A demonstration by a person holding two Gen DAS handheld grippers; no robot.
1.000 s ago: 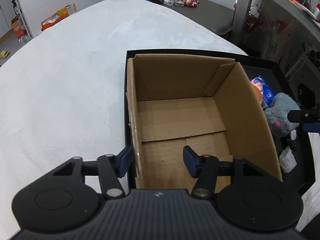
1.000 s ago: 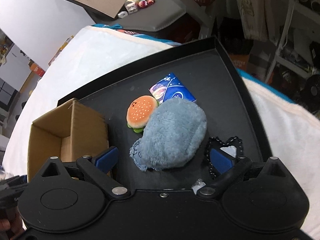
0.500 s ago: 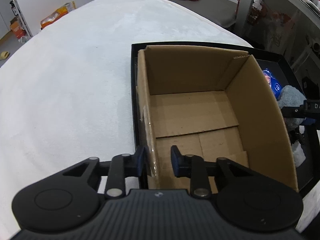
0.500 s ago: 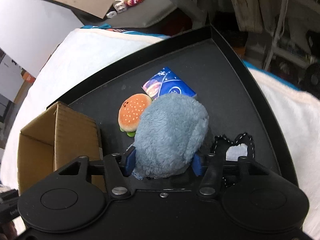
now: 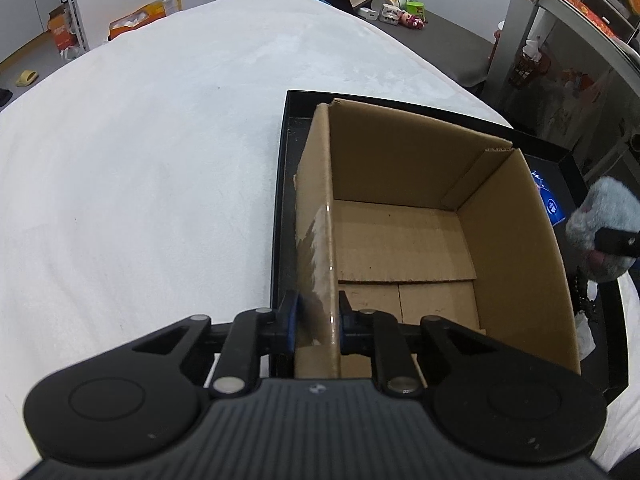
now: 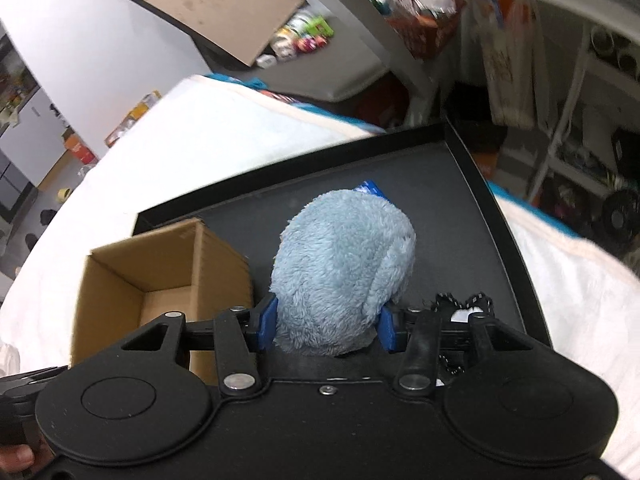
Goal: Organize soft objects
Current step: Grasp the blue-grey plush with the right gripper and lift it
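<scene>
An empty brown cardboard box (image 5: 404, 236) stands in a shallow black tray (image 5: 280, 200) on a white bed. My left gripper (image 5: 318, 320) is shut on the box's near left wall, one pad on each side of it. My right gripper (image 6: 326, 326) has its jaws still closing a little on a fluffy blue-grey plush toy (image 6: 344, 256), both blue pads pressing its sides, and the toy hangs lifted above the tray floor (image 6: 436, 216). In the left wrist view the same plush toy (image 5: 604, 216) shows at the right edge, beside the box's right wall. The box (image 6: 160, 268) stands left of the plush.
A blue packet (image 6: 370, 189) peeks from behind the plush, also in view as the packet (image 5: 550, 200) past the box. A black-and-white lace item (image 6: 464, 306) lies on the tray by my right fingers. The white bed (image 5: 140, 168) spreads to the left. Shelves and clutter stand beyond.
My left gripper closed onto the box's left wall. My right gripper closed on the blue-grey plush and lifted it off the tray; the burger toy is now hidden behind it.
</scene>
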